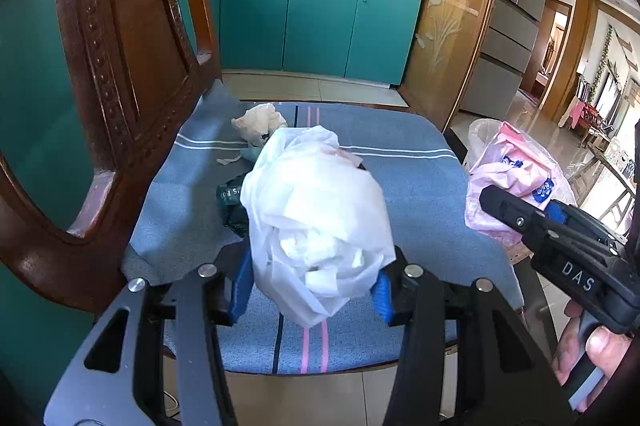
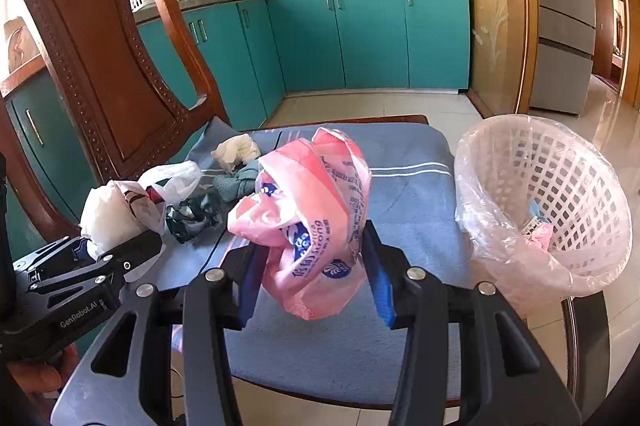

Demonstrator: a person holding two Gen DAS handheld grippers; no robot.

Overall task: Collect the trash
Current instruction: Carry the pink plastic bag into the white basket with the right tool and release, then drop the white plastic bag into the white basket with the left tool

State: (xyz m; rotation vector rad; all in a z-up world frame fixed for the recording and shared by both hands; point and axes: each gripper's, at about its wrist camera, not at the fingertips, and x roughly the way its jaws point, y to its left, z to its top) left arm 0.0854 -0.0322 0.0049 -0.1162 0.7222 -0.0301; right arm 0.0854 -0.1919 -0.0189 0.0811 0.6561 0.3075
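Left claw [image 1: 314,292] pinching white bag [image 1: 316,218], right claw [image 2: 312,290] pink bag [image 2: 308,218]; basket [image 2: 560,161] interior only right-view.

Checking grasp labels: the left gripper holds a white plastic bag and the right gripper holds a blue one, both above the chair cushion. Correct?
Not quite: in the right wrist view the right gripper holds a pink plastic bag with blue print, not a blue one. The rest stands.

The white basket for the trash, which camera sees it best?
The right wrist view. There the white basket shows whole, tilted, lined with clear plastic, a few scraps inside. In the left wrist view only a bit of its lined rim peeks out behind the pink bag.
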